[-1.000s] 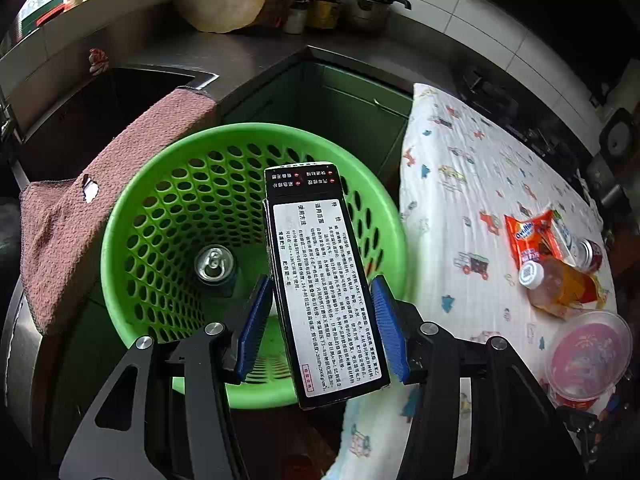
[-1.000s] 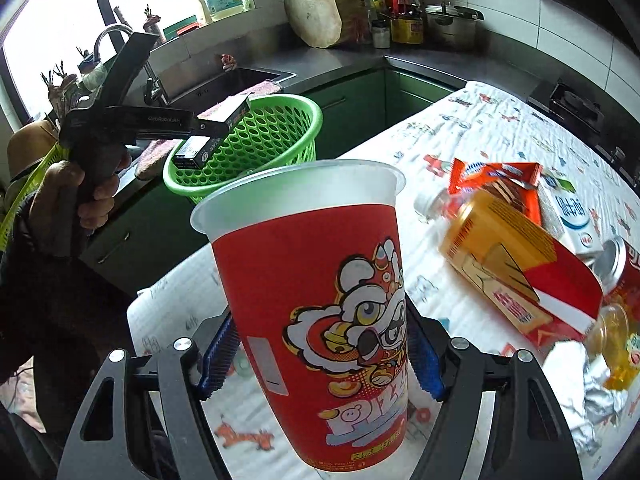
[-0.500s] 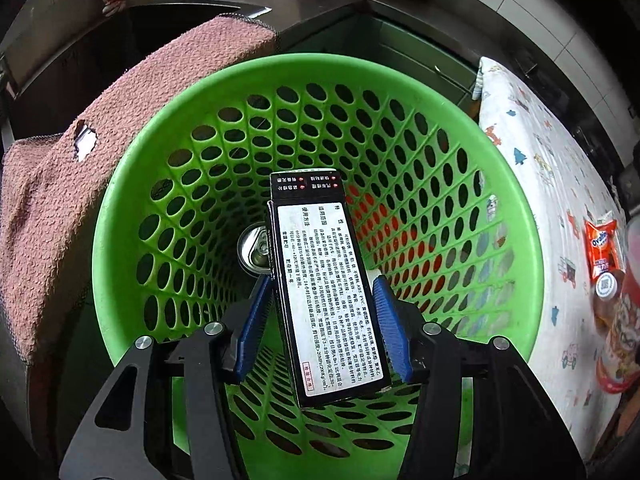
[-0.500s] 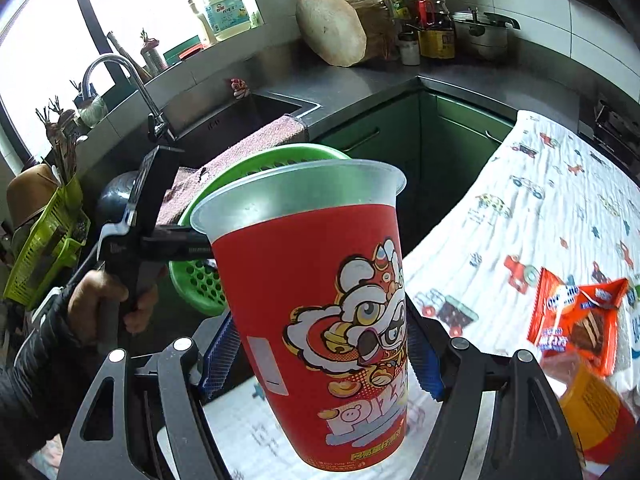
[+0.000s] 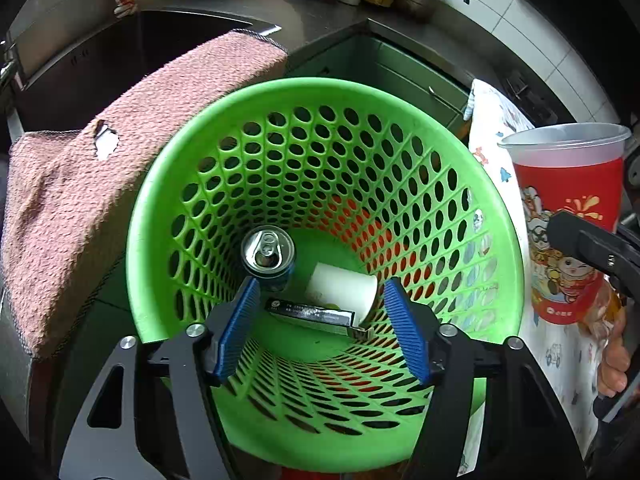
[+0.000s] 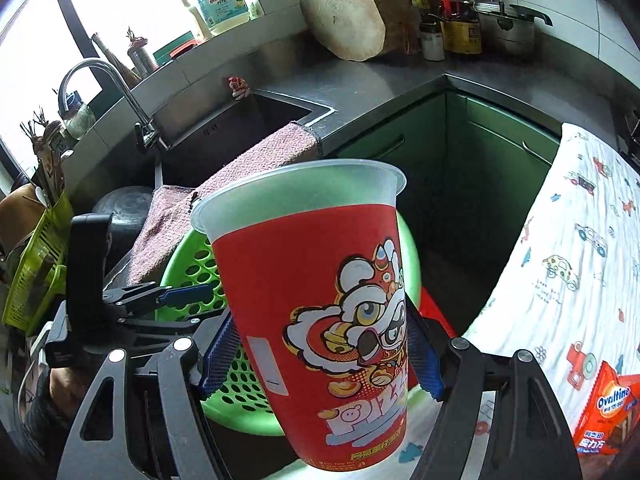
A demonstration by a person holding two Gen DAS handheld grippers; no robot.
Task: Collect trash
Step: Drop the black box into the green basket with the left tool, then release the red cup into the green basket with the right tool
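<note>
Left hand-held gripper first: through its wrist camera I see my blue pads spread wide with nothing between them, poised over the mouth of the green basket. Down at the bottom lie the black box, a soda can standing on end, and a white paper cup tipped on its side and touching the box. At the right edge the red cup waits just beside the basket rim, above the patterned cloth.

From the right wrist camera, my right hand-held gripper is clamped on the red cup, pads pressed to both sides of its lower body, the cup upright and leaning a little. The basket sits behind and below it, mostly hidden, so I think the cup's base is not yet over the opening, though I cannot be sure. An Ovaltine packet is on the cloth-covered tabletop.

To do this step well, I would draw the left one clear, carry the cup over the basket's middle, lower it inside, then let go.
</note>
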